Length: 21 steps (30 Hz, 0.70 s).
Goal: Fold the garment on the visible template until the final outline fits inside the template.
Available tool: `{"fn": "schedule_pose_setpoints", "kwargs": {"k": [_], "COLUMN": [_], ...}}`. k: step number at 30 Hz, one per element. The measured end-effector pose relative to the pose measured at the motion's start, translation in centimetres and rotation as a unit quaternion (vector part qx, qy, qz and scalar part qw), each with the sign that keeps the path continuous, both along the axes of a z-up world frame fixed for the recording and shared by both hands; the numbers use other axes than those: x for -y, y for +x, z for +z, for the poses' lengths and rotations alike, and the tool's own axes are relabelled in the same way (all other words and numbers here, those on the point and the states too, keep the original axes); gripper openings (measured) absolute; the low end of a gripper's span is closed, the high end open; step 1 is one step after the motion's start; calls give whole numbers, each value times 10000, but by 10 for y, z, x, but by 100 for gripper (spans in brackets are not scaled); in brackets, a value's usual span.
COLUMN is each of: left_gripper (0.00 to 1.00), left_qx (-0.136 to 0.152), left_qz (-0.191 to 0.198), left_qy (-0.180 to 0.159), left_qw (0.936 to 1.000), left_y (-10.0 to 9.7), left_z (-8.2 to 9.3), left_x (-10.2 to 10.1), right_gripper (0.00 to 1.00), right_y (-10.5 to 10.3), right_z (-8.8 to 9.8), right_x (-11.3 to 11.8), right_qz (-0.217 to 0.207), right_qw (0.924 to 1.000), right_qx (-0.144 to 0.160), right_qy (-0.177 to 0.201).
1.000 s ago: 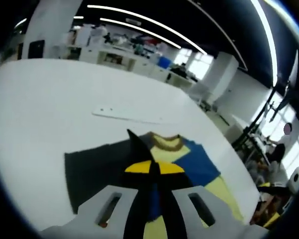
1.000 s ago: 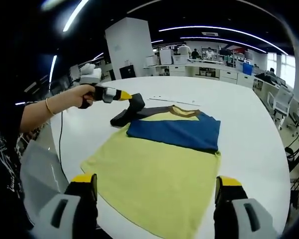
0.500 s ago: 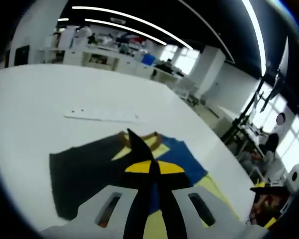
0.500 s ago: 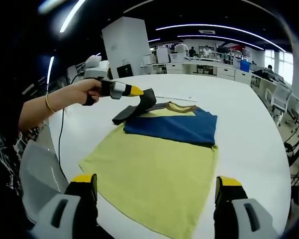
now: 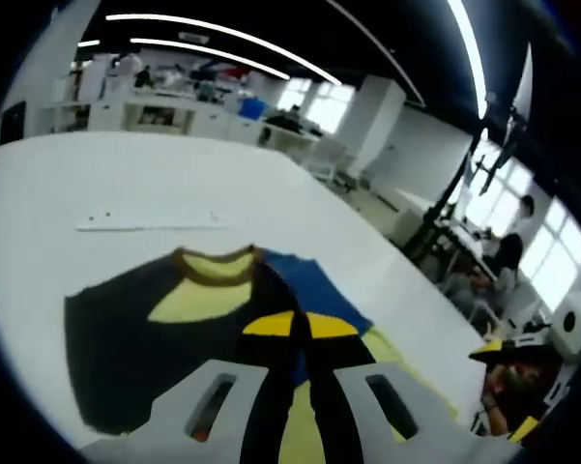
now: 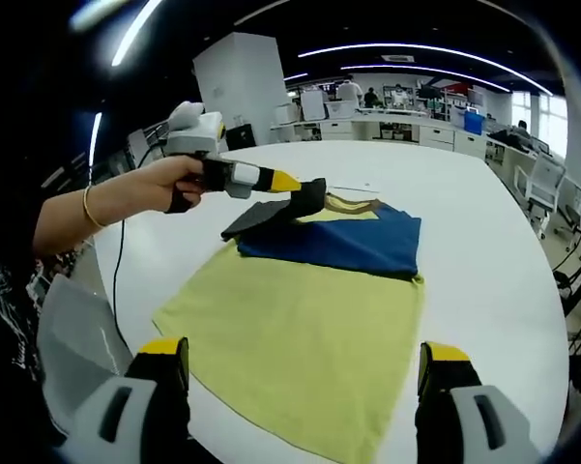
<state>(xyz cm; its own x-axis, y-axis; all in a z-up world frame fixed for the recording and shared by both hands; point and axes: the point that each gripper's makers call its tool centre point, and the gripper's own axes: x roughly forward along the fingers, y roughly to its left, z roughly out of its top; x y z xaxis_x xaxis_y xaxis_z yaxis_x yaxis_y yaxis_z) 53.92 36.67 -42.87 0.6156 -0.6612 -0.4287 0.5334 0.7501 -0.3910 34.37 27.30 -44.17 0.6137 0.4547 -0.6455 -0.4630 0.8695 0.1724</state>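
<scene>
A shirt lies flat on the white table (image 6: 483, 290): yellow body (image 6: 300, 338), blue band (image 6: 338, 242), brown collar (image 6: 353, 203) and dark sleeve (image 6: 256, 220). In the right gripper view my left gripper (image 6: 295, 184), held by a hand, is shut on the sleeve's end and lifts it just above the shirt near the collar. In the left gripper view its jaws (image 5: 300, 324) are pinched on dark cloth, with the dark fabric (image 5: 126, 338), collar (image 5: 213, 266) and blue band (image 5: 309, 285) below. My right gripper (image 6: 305, 353) stands open over the near hem, holding nothing.
A thin white strip (image 5: 145, 220) lies on the table beyond the collar. A person's forearm with a bracelet (image 6: 92, 208) and a black cable (image 6: 116, 280) are at the left table edge. Desks, chairs and people fill the room behind.
My left gripper has carried the dark sleeve end rightward, from beside the shirt to over it near the collar. The right gripper has stayed open in place.
</scene>
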Motion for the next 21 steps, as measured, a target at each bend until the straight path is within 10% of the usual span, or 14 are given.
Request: {"fn": "schedule_pose_setpoints", "kwargs": {"k": [21], "left_gripper": [0], "left_qx": [-16], "left_qz": [-419], "left_qy": [-346], "left_qw": [9985], "left_y": [-8], "left_z": [11], "left_x": [57], "right_gripper": [99], "right_y": [-2], "right_z": [-4], "right_x": [12], "right_qz": [-85], "right_qw": [9999], "right_qx": [-86], "right_qy": [-83]}}
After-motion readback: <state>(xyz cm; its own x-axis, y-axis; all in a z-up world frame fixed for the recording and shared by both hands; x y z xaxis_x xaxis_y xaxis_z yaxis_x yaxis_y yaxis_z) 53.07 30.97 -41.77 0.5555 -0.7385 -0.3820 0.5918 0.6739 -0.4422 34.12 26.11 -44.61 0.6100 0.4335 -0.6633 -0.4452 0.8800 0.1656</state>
